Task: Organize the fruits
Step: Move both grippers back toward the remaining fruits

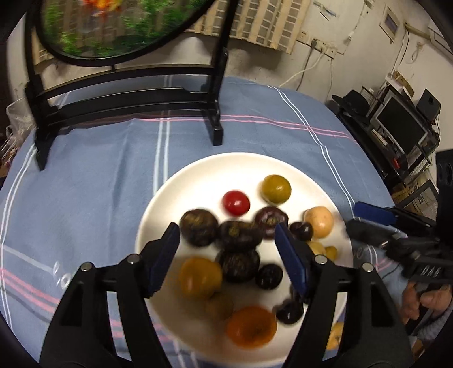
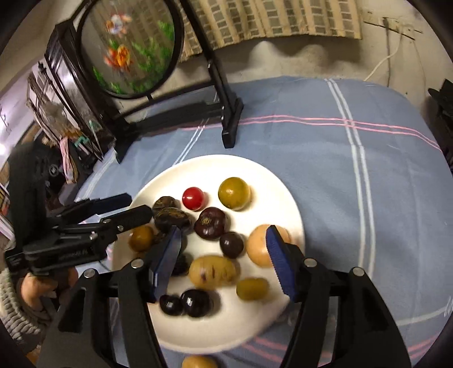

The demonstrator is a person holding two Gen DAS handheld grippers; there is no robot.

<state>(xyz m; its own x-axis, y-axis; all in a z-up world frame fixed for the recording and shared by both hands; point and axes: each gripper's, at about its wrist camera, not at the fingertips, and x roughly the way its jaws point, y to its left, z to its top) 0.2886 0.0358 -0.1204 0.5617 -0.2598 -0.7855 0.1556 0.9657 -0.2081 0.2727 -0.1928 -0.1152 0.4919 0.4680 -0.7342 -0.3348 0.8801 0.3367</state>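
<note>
A white plate (image 1: 175,198) (image 2: 271,181) on the blue cloth holds several small fruits: a red one (image 1: 235,202) (image 2: 193,198), a green-yellow one (image 1: 276,188) (image 2: 234,193), several dark purple ones (image 1: 199,230) (image 2: 211,221), orange ones (image 1: 251,326) and pale yellow ones (image 2: 212,272). My left gripper (image 1: 228,246) is open and empty above the dark fruits. My right gripper (image 2: 223,250) is open and empty above the plate's near side; it also shows at the plate's right edge in the left wrist view (image 1: 365,222). The left gripper (image 2: 136,208) shows at the plate's left.
A black stand (image 1: 121,99) (image 2: 226,113) with a round painted screen (image 1: 113,22) (image 2: 130,48) stands at the back of the table. One yellow fruit (image 2: 199,362) lies on the cloth (image 1: 85,184) (image 2: 368,198) before the plate. Shelves with electronics (image 1: 402,124) stand at the right.
</note>
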